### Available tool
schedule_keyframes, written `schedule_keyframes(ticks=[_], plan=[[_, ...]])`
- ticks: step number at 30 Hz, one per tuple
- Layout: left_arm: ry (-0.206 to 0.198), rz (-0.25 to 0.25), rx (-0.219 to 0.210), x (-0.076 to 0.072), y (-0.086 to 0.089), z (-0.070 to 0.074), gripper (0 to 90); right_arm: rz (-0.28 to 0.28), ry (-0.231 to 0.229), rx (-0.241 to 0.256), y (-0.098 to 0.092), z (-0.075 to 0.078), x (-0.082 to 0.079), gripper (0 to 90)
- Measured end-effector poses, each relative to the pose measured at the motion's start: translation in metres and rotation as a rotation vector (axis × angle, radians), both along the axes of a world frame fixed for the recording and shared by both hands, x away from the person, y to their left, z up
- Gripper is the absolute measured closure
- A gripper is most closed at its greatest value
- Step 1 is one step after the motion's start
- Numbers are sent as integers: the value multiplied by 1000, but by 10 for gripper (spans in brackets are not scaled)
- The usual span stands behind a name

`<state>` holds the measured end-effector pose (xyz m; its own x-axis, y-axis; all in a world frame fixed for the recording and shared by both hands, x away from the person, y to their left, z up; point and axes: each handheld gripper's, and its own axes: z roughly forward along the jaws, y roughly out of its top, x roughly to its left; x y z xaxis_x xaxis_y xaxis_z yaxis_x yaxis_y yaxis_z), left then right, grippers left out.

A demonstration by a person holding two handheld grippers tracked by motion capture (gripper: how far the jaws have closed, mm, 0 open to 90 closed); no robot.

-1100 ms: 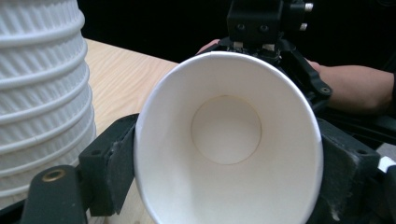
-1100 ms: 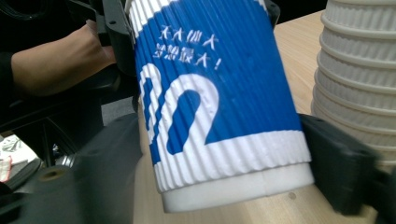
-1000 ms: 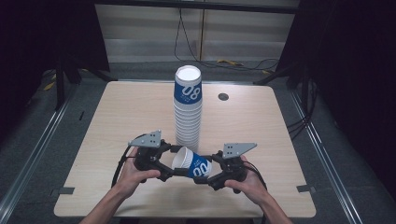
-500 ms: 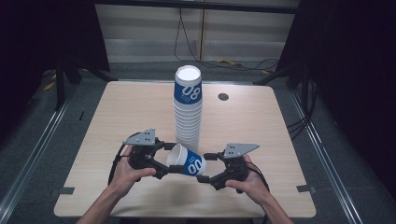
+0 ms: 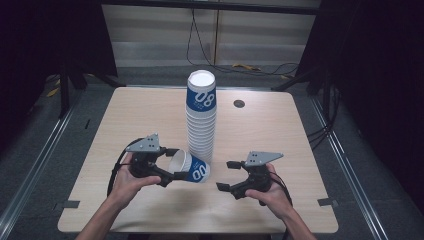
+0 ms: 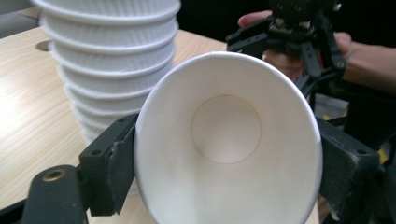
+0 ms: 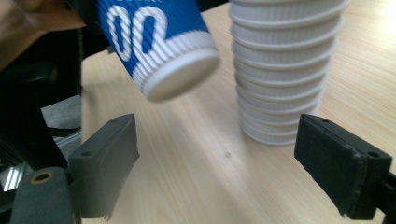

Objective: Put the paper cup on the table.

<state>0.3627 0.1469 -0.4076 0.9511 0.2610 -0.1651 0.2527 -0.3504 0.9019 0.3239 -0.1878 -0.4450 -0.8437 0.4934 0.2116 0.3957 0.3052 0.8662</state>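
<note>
A tall stack of blue-and-white paper cups (image 5: 201, 115) stands upside down at the table's middle. My left gripper (image 5: 174, 163) is shut on a single cup (image 5: 190, 168) near its rim, holding it sideways just left of the stack's foot. In the left gripper view the cup's white inside (image 6: 226, 154) faces the camera, between the jaws, with the stack (image 6: 107, 60) behind it. My right gripper (image 5: 226, 175) stands open to the right of the stack, with nothing between its jaws. In the right gripper view the held cup (image 7: 154, 44) hangs above the table beside the stack (image 7: 285, 65).
The light wooden table (image 5: 125, 120) has a small dark round hole (image 5: 239, 103) at the back right. A dark floor with cables lies beyond the table's far edge. Metal rails run along both sides.
My right gripper has let go of the single cup and drawn back to the right. My left gripper has kept the cup and shifted slightly left and up.
</note>
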Motion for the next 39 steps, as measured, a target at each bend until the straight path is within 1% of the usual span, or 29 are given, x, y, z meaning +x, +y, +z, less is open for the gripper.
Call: schedule_keyframes(ticks=[2, 4, 6, 8, 10, 13, 15, 16, 19, 20, 21, 23, 25, 26, 28, 31, 32, 33, 36, 37, 39], plan=[[2, 17, 18, 0, 5, 1, 183, -14, 7, -17, -3, -1, 2, 138], [14, 31, 25, 0, 9, 0, 183, -22, 13, -16, -4, -1, 2, 139], [15, 32, 41, 0, 12, -1, 183, -32, 10, -15, -5, 0, 2, 139], [31, 34, 46, 0, 16, -2, 183, -41, 6, -20, -6, 0, 2, 139], [35, 46, 61, 2, 21, -3, 183, -47, 4, -23, -6, 0, 2, 139], [41, 65, 70, 4, 28, -3, 183, -63, -1, -29, -8, -1, 3, 139], [44, 79, 78, 6, 33, -2, 183, -71, 4, -27, -9, -2, 4, 138], [55, 84, 74, 7, 34, -2, 183, -74, 4, -28, -10, -2, 4, 139], [63, 111, 102, 11, 37, -3, 182, -84, 5, -9, -9, 0, 6, 139], [69, 125, 101, 12, 38, -3, 182, -85, -3, -12, -8, 2, 6, 139], [72, 127, 106, 13, 39, -3, 182, -82, -6, -11, -6, 3, 6, 139], [66, 126, 112, 13, 41, -2, 182, -85, -8, -15, -5, 4, 6, 139], [53, 150, 126, 15, 44, 0, 182, -89, -3, -24, -6, 3, 6, 138], [50, 157, 136, 15, 45, 2, 182, -99, 0, -30, -7, 3, 7, 137], [48, 181, 141, 17, 49, 3, 181, -107, -4, -42, -8, 2, 6, 138], [46, 217, 180, 21, 55, 5, 181, -117, -4, -47, -9, 3, 5, 138], [41, 231, 187, 22, 57, 5, 181, -121, -8, -54, -10, 4, 5, 138], [49, 241, 199, 24, 58, 5, 181, -124, -9, -58, -10, 5, 4, 138], [52, 267, 228, 29, 62, 3, 181, -130, -4, -78, -14, 5, 3, 138], [61, 275, 231, 31, 63, 1, 181, -137, -4, -82, -16, 4, 2, 138], [63, 288, 258, 35, 64, 0, 179, -164, -5, -74, -20, 2, -1, 138]])
